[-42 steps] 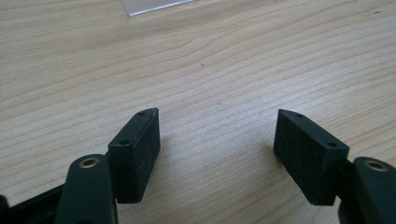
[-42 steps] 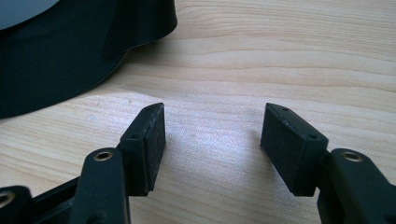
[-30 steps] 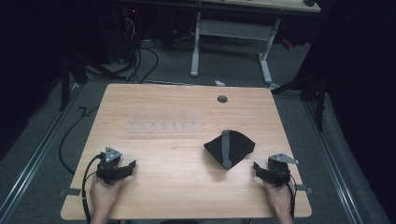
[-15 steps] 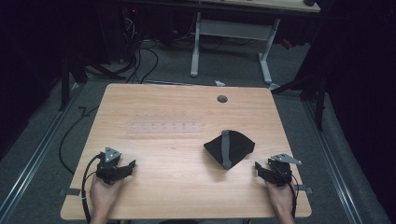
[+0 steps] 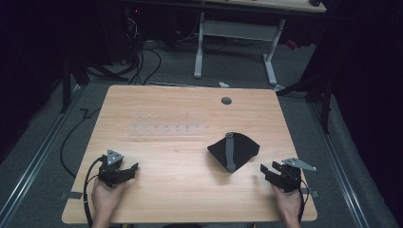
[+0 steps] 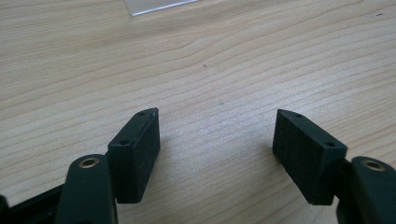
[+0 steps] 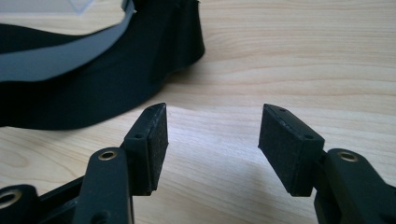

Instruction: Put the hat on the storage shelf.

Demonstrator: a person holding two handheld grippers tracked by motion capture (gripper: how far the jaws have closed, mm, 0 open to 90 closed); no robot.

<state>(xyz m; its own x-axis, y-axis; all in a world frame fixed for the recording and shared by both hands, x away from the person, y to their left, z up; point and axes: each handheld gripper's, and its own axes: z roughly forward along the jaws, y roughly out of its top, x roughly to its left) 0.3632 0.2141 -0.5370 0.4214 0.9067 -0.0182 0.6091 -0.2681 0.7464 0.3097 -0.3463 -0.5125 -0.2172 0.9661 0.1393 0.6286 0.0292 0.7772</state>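
- Dark room; a pale wood surface (image 5: 161, 109) stands on grey floor, with cables (image 5: 142, 61) and a second desk's white legs (image 5: 199, 47) behind it.
- Black cloth (image 5: 240, 147) with a grey strap (image 5: 230, 152) lies right of centre on the surface, spread roughly fan-shaped, the strap running across it toward the near edge.
- Clear strip (image 5: 168, 129) lies flat near the centre-left, well apart from the cloth.
- Grey grommet (image 5: 226, 100) sits near the far edge.
- Left tool (image 5: 134, 167): held in the left hand (image 5: 105, 197) at the near left; jaws spread wide over bare wood, nothing between them. Its own view confirms this (image 6: 215, 135), with the strip's corner (image 6: 154, 5) far ahead.
- Right tool (image 5: 264, 170): held in the right hand (image 5: 288, 203) at the near right; jaws spread, empty, pointing toward the cloth. In its own view (image 7: 212, 128) the cloth (image 7: 116, 79) lies just ahead, not touching the jaws.
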